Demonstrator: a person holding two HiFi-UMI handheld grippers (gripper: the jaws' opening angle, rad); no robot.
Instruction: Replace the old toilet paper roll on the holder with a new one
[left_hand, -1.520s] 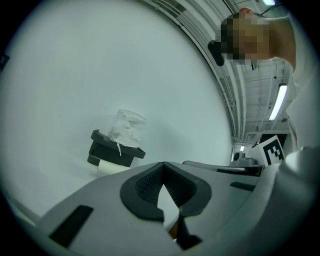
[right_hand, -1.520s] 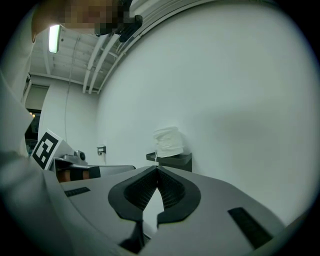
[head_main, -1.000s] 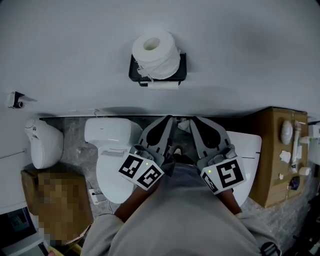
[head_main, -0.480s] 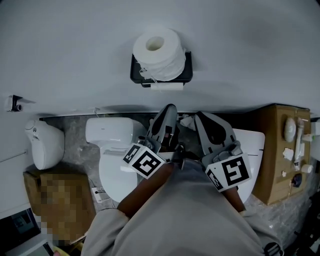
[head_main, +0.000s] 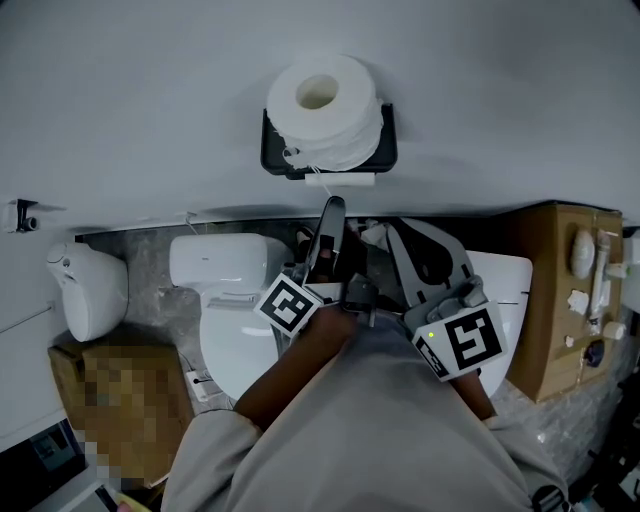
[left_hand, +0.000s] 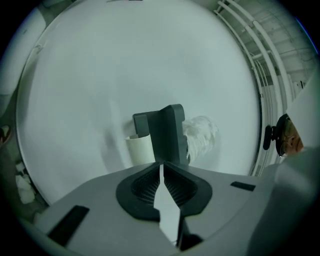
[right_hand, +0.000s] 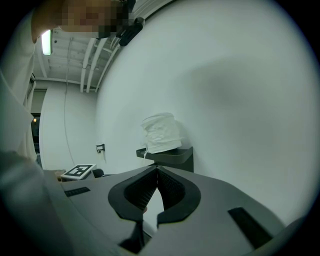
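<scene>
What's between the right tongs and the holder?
Nothing. The right gripper view shows the right tongs aimed at the holder, only air and bare wall between.

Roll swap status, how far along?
Nothing done yet: the thin old roll hangs under the holder, and the new roll stands on top. In hand: nothing; left gripper and right gripper are shut, empty, short of the holder. Left: remove old, fit new.

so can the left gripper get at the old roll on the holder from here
Probably yes: the left gripper points right at the old roll on the holder, with only open air between. Its jaws are shut, though, so they would need to open first.
</scene>
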